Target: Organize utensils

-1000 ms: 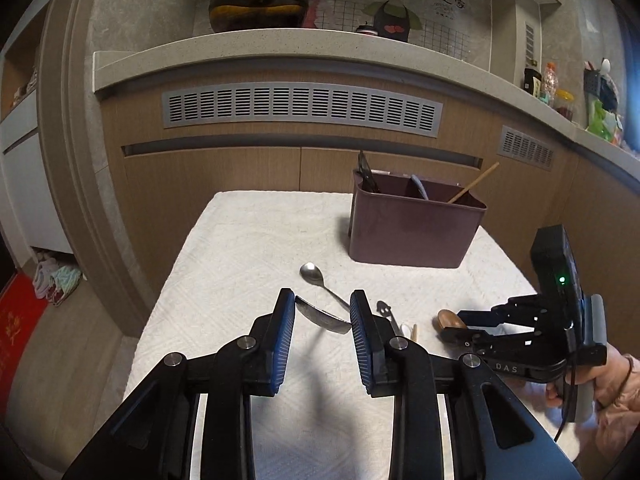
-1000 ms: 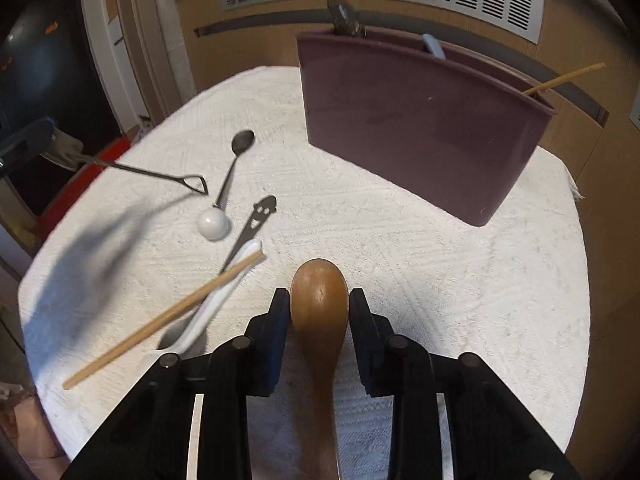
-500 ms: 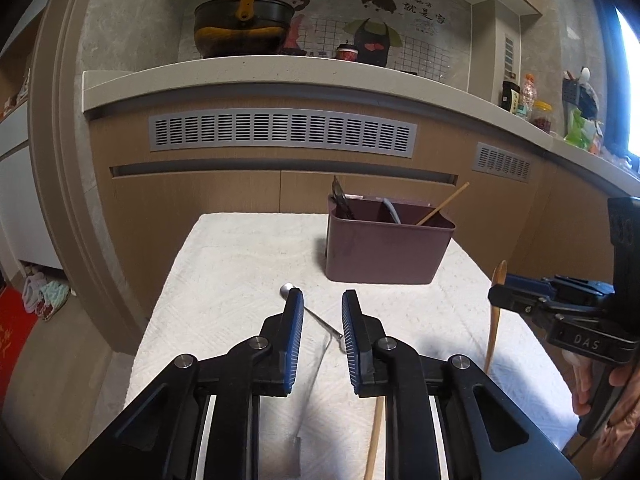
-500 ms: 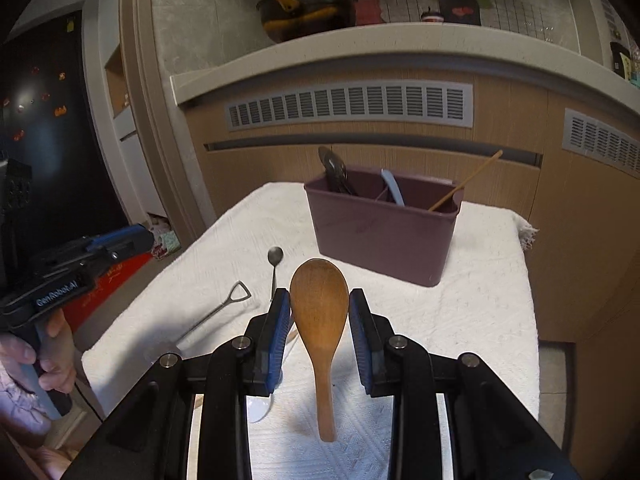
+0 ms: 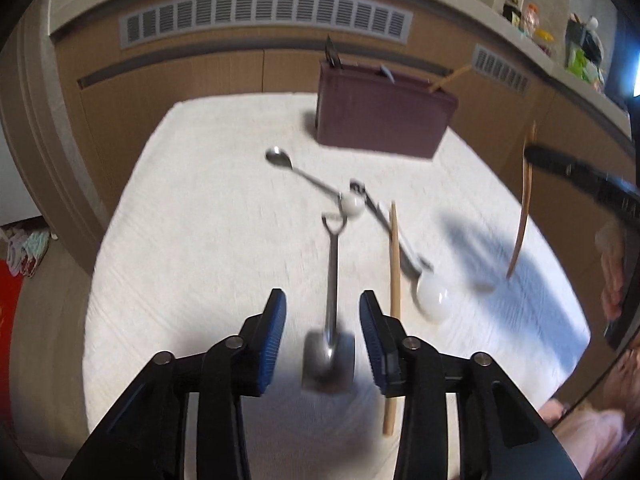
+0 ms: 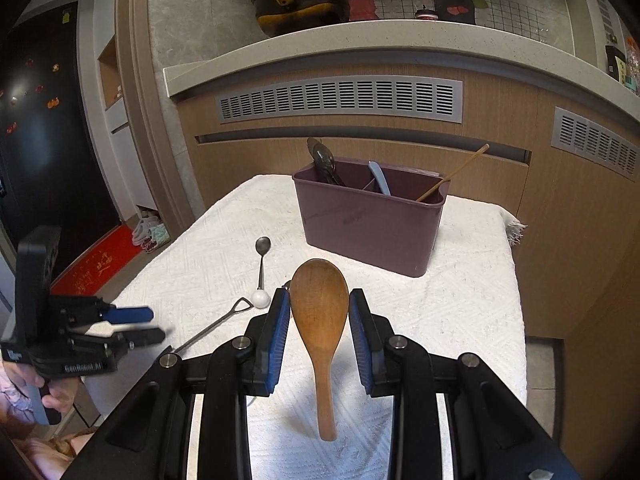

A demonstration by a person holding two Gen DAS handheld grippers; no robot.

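The right gripper (image 6: 319, 308) is closed on a wooden spoon (image 6: 320, 312), bowl up between its pads and handle hanging down, held in the air above the white cloth-covered table (image 6: 460, 320). The left gripper (image 5: 322, 312) is spread wide with nothing between its pads, above a shovel-shaped metal spoon (image 5: 331, 300) lying near the table's near edge. Beside it lie a chopstick (image 5: 395, 280), a white ceramic spoon (image 5: 434, 300) and a long metal spoon (image 5: 304, 176). A purple utensil caddy (image 6: 370, 220) stands near the far edge, already holding a few utensils.
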